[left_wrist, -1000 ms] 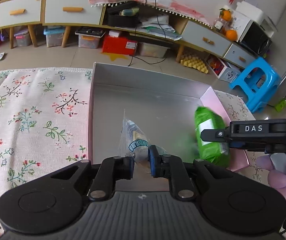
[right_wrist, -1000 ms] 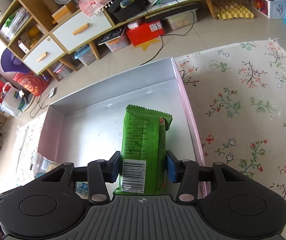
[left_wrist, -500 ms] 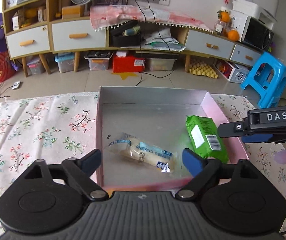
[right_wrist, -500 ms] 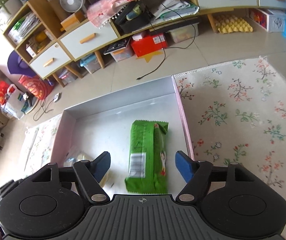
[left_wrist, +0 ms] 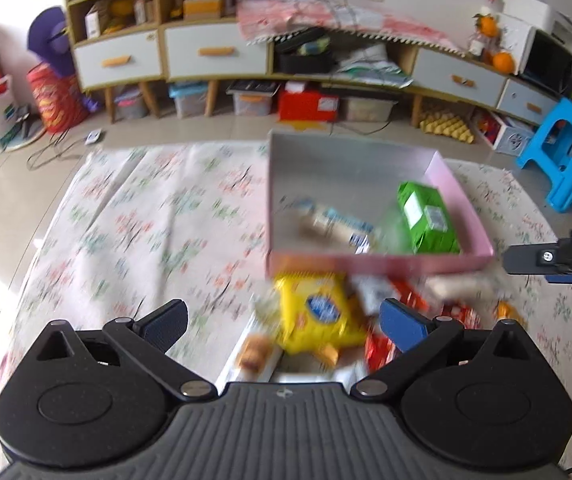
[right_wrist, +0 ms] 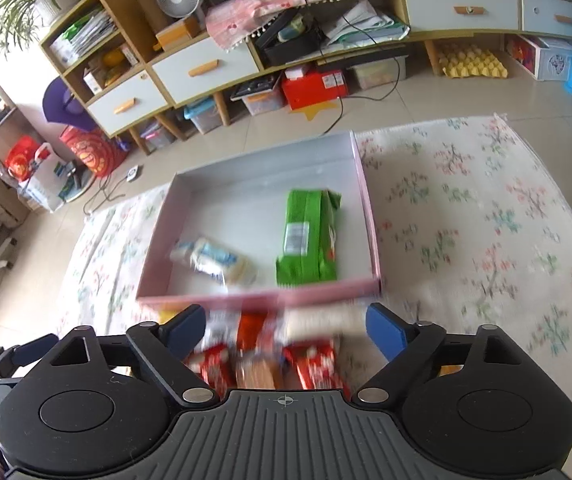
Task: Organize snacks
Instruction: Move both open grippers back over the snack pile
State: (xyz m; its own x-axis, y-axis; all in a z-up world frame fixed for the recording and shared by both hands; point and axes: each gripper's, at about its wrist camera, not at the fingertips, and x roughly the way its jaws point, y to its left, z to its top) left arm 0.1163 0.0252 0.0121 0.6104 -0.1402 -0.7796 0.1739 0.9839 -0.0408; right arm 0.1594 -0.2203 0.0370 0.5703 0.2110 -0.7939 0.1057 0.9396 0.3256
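On the floral cloth (left_wrist: 133, 240), blurred snacks (right_wrist: 269, 360) lie unreadable below both just-spread, empty grippers (left_wrist: 281, 324) (right_wrist: 286, 330).

Our left gripper (left_wrist: 281, 322), jaws just opened and empty, hovers over a yellow packet (left_wrist: 318, 316); the pink box (left_wrist: 470, 216) lies at one o'clock

Two packets (right_wrist: 310, 236) in box (right_wrist: 253, 172)
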